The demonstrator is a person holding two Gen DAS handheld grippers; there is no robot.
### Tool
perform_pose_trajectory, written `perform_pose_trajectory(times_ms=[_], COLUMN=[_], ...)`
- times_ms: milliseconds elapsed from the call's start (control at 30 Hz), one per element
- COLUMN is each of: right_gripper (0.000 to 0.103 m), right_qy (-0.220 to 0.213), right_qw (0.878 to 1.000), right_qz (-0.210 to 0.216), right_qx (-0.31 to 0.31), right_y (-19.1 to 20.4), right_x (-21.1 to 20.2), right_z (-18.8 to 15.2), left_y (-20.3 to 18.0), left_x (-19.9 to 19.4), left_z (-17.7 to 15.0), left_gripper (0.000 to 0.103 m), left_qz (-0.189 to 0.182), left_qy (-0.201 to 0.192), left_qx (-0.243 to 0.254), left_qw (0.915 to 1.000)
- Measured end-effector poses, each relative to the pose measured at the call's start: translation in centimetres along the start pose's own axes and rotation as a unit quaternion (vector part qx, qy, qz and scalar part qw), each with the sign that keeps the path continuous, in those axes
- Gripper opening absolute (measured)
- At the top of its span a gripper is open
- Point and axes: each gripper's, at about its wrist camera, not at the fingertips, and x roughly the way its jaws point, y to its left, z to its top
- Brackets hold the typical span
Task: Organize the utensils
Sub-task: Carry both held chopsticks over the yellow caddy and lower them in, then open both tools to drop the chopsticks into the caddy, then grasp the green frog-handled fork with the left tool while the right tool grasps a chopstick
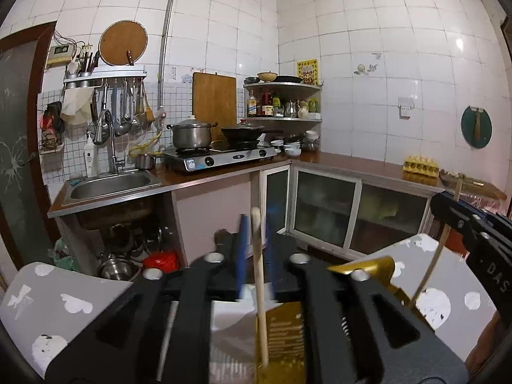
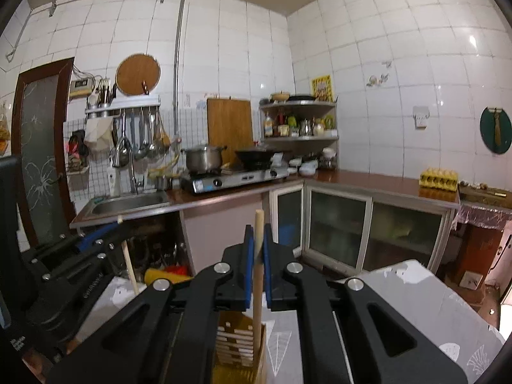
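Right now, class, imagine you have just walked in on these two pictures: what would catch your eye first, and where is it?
First, the wooden stick standing upright in the right gripper, jaws shut on it, right above a slatted wooden holder at the bottom of the right wrist view. A second stick stands between the left gripper's slightly parted jaws. Behind, a steel pot and a black wok sit on the stove.

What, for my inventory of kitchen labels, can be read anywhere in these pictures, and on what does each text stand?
"DAS": white letters on the black body of the right gripper, seen in the left wrist view and cut off by the picture's edge.
Yellow wall poster: characters too blurred to read.
Stove: front sticker too small to read.
Shelf bottles: labels too small to read.
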Motion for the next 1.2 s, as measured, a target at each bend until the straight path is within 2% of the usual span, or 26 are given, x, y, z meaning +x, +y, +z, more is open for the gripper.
perform_pose_trajectory(times_ms=[100,133,200,233,267,400,500,567,633,867,1200], right_gripper=[0.007,0.01,0.04,0.061,0.064,0.064,0.065,0.069,0.072,0.073,0.073], right_qy=[0.017,0.018,0.023,0.022,0.015,0.024,0.038,0.046,0.054,0.084,0.118], right_qw=[1.0,1.0,1.0,1.0,1.0,0.999,0.999,0.998,0.998,0.995,0.992], right_qz=[-0.007,-0.009,-0.015,-0.018,-0.026,-0.034,-0.031,-0.032,-0.032,-0.028,-0.037], right_qx=[-0.011,-0.012,-0.004,0.0,0.005,0.011,0.023,0.023,0.025,0.037,0.039], right_y=[-0.3,-0.4,-1.0,-1.1,-1.5,-2.4,-3.2,-3.4,-3.5,-3.8,-3.8], right_x=[-0.6,-0.9,-2.1,-2.5,-3.7,-7.1,-9.4,-10.8,-12.1,-15.7,-16.8], right_z=[0.0,0.2,0.5,0.7,0.7,-0.1,-1.3,-2.3,-3.3,-7.0,-11.3], left_y=[0.3,0.4,0.7,0.7,0.9,1.6,2.2,2.2,2.3,2.7,1.7], left_x=[-2.1,-3.1,-5.0,-5.8,-6.8,-10.9,-13.7,-15.3,-16.6,-19.8,-20.1], left_z=[0.1,0.3,0.5,0.5,0.5,0.4,0.0,-0.6,-1.1,-4.5,-10.1], left_gripper=[0.061,0.064,0.069,0.07,0.074,0.089,0.094,0.098,0.098,0.098,0.098], left_qz=[0.01,0.01,0.001,-0.001,-0.001,-0.001,0.002,0.002,0.006,0.01,0.002], left_qy=[-0.011,-0.015,-0.011,-0.01,-0.009,-0.008,-0.001,0.002,0.006,0.04,0.103], left_qx=[0.003,0.004,0.004,0.003,0.001,-0.004,-0.014,-0.015,-0.016,-0.027,-0.018], left_qw=[0.9999,0.9998,0.9999,1.0,1.0,1.0,0.9999,0.9999,0.9998,0.9988,0.9945])
